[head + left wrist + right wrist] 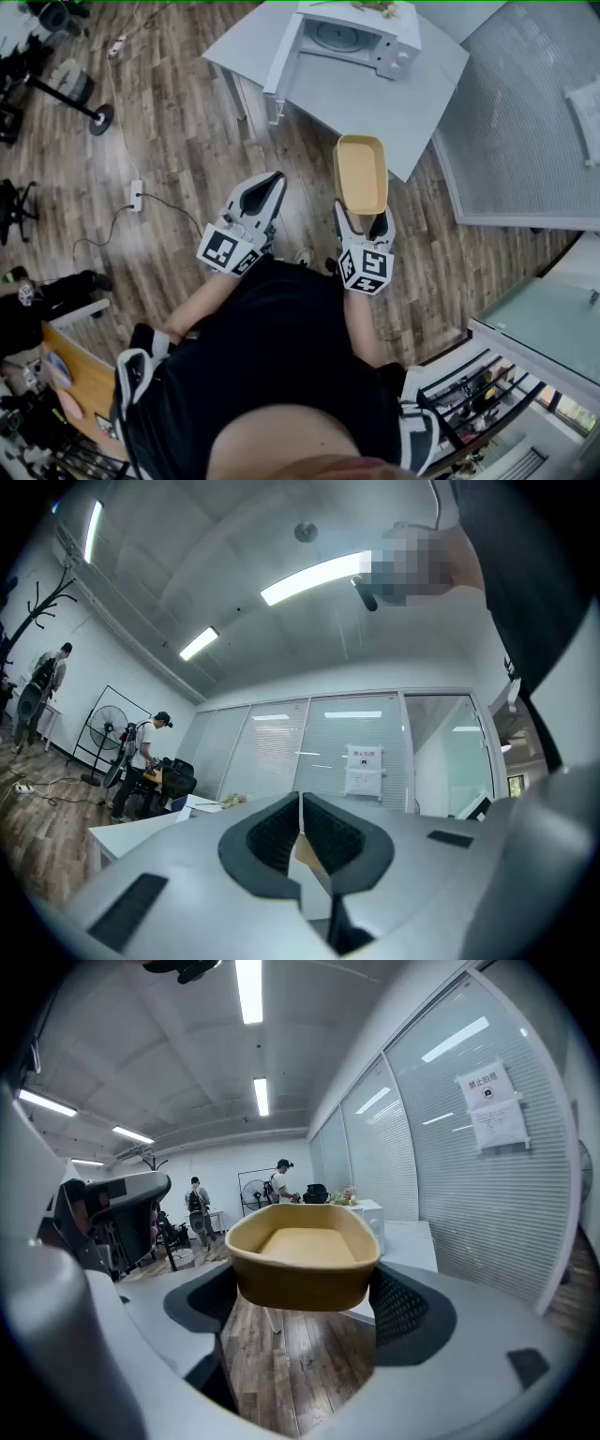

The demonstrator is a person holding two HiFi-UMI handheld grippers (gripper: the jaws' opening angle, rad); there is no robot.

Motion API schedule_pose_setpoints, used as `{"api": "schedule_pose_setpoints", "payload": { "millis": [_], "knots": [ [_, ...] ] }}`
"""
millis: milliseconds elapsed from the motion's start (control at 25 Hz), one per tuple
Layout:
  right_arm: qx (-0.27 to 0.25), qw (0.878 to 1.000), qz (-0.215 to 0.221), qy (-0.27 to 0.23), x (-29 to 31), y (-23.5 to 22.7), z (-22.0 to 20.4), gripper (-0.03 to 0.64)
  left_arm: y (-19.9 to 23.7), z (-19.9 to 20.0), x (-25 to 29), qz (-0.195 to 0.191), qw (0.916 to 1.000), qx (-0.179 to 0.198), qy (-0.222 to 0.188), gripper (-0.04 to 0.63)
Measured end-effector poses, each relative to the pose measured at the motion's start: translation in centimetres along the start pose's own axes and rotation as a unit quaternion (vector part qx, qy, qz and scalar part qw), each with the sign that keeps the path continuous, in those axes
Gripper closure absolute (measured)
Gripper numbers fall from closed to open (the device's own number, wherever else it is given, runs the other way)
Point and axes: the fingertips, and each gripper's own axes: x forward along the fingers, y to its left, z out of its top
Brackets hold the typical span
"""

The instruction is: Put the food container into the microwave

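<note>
A yellow food container [361, 173] hangs above the wooden floor, just short of the near corner of the white table [375, 98]. My right gripper [364, 216] is shut on its near end. In the right gripper view the empty container [302, 1251] fills the space between the jaws. The white microwave [352, 37] stands at the table's far end with its door [281, 52] swung open to the left; it shows small beyond the container in the right gripper view [367, 1211]. My left gripper [267, 186] is beside the right one, shut and empty [300, 832].
A frosted glass partition [534, 122] stands right of the table. A power strip [137, 195] with cables lies on the floor to the left, and a fan base [98, 117] sits further back. People [281, 1180] stand far across the room.
</note>
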Motion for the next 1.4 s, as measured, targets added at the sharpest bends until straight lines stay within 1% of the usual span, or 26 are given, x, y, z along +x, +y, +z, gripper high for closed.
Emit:
{"api": "schedule_pose_setpoints", "payload": {
  "millis": [200, 400, 560, 720, 840, 960, 1080, 1200, 1400],
  "knots": [
    [-0.004, 1.000, 0.003, -0.001, 0.3, 0.3, 0.2, 0.164, 0.2, -0.2, -0.2, 0.001, 1.0000, 0.000, 0.001, 0.563],
    [0.000, 1.000, -0.002, 0.001, 1.0, 0.7, 0.0, 0.164, 1.4, -0.4, -0.5, 0.001, 0.9999, -0.011, 0.004, 0.563],
    [0.009, 1.000, -0.010, -0.001, 1.6, 1.7, 0.3, 0.164, 2.4, -0.3, -1.0, -0.006, 0.9998, -0.020, 0.007, 0.563],
    [0.007, 1.000, -0.018, 0.004, 3.3, 2.1, -0.1, 0.164, 3.6, -0.8, -0.9, -0.016, 0.9991, -0.038, 0.006, 0.563],
    [0.011, 1.000, -0.020, 0.007, 5.3, 1.4, -0.5, 0.164, 4.6, -2.0, 0.2, -0.019, 0.9987, -0.045, 0.011, 0.563],
    [0.009, 1.000, -0.010, 0.015, 7.8, -0.1, -0.7, 0.164, 5.1, -3.1, 2.4, -0.012, 0.9988, -0.045, 0.012, 0.563],
    [0.007, 1.000, 0.007, 0.013, 12.2, -3.3, 0.0, 0.164, 5.9, -4.3, 6.8, -0.004, 0.9996, -0.028, 0.007, 0.563],
    [0.000, 0.999, 0.030, 0.014, 16.7, -6.7, 1.4, 0.164, 6.6, -5.1, 11.7, 0.014, 0.9998, -0.009, 0.010, 0.563],
    [-0.018, 0.997, 0.071, 0.024, 23.1, -11.6, 4.0, 0.164, 7.5, -5.6, 19.2, 0.050, 0.9987, -0.003, -0.007, 0.563]
  ]
}}
